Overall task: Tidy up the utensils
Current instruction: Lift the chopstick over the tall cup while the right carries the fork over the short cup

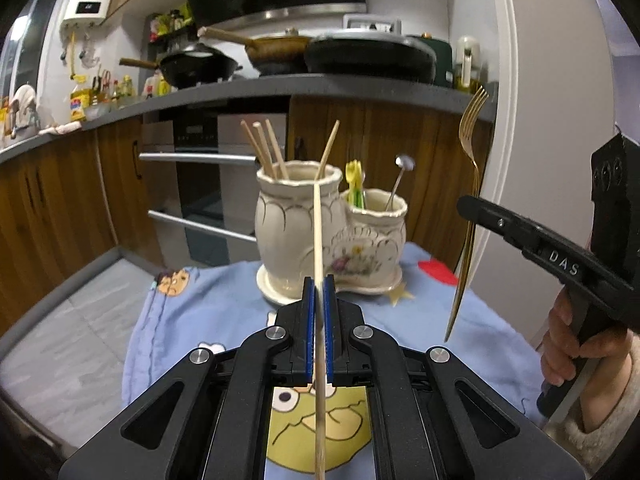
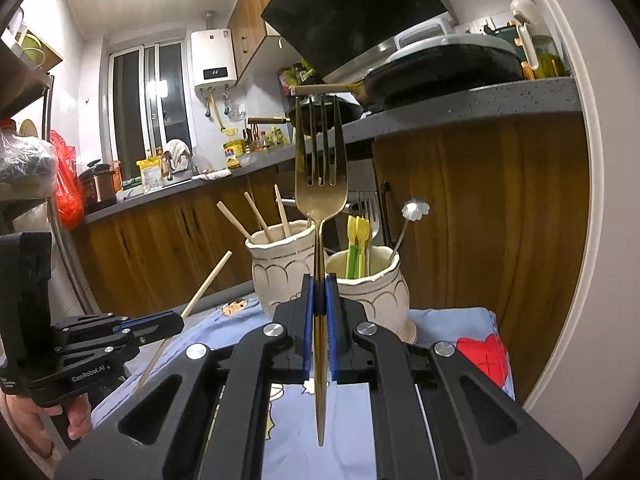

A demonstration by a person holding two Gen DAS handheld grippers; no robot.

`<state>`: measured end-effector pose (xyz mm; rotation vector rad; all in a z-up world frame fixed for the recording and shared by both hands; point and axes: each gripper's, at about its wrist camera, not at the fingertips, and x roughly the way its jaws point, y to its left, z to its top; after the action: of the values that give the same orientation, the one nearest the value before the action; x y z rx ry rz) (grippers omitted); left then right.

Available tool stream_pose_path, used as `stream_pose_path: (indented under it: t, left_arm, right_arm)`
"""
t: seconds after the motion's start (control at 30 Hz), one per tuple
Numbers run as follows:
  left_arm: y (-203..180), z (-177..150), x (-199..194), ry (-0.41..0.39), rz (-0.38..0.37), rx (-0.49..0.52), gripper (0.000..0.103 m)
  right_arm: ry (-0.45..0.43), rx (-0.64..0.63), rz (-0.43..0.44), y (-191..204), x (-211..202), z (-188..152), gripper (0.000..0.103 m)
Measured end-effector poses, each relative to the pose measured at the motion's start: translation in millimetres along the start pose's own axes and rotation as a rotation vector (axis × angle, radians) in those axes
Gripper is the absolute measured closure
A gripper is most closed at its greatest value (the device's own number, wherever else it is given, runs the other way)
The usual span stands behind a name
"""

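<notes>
**Both utensils lifted, holder not yet loaded**

Chopstick point(image 1: 318, 240) upright in left gripper point(image 1: 319, 292), jaws closed tight on its shaft, in front of the holder point(image 1: 298, 236). Fork point(image 2: 320, 200) tines-up in right gripper point(image 2: 320, 294), jaws clamped on its handle. Tall cup holds chopsticks; short cup point(image 2: 370, 280) holds forks and a spoon. Judged step: carrying to deposit. Next: lower each into its matching cup, then release.

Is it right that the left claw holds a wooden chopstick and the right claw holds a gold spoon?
Not quite. The right claw holds a gold fork, not a spoon; the right wrist view shows its four tines. The left claw does hold a wooden chopstick.
</notes>
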<state>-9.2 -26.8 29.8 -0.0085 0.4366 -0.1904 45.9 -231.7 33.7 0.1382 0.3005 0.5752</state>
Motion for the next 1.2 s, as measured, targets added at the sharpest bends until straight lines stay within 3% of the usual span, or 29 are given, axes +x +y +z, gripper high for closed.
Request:
stream_pose_path:
  t: [0.2, 0.33, 0.57, 0.77, 0.93, 1.07, 1.2]
  left_arm:
    - [7, 5, -10, -0.114, -0.003, -0.015, 0.098]
    - [16, 18, -13, -0.200, -0.043, -0.049, 0.098]
    - [26, 48, 5, -0.267, -0.101, -0.079, 0.098]
    - [29, 85, 26, -0.340, -0.137, -0.097, 0.098]
    - [24, 113, 51, -0.372, -0.126, -0.113, 0.098]
    - [12, 130, 69, -0.409, -0.094, -0.057, 0.098]
    - [8, 139, 94, -0.398, -0.051, -0.030, 0.098]
  right_arm:
    - [-0.031, -0.029, -0.030, 7, 4, 11, 0.097]
    - [-0.059, -0.043, -0.042, 10, 10, 27, 0.097]
    - [-0.123, -0.036, -0.045, 3, 22, 55, 0.097]
    - [-0.122, 0.007, -0.042, -16, 37, 72, 0.097]
    - [-0.167, -0.007, -0.052, -20, 47, 88, 0.097]
    - [-0.192, -0.002, -0.046, -26, 62, 92, 0.097]
    - [-0.188, 0.013, -0.034, -34, 75, 89, 0.097]
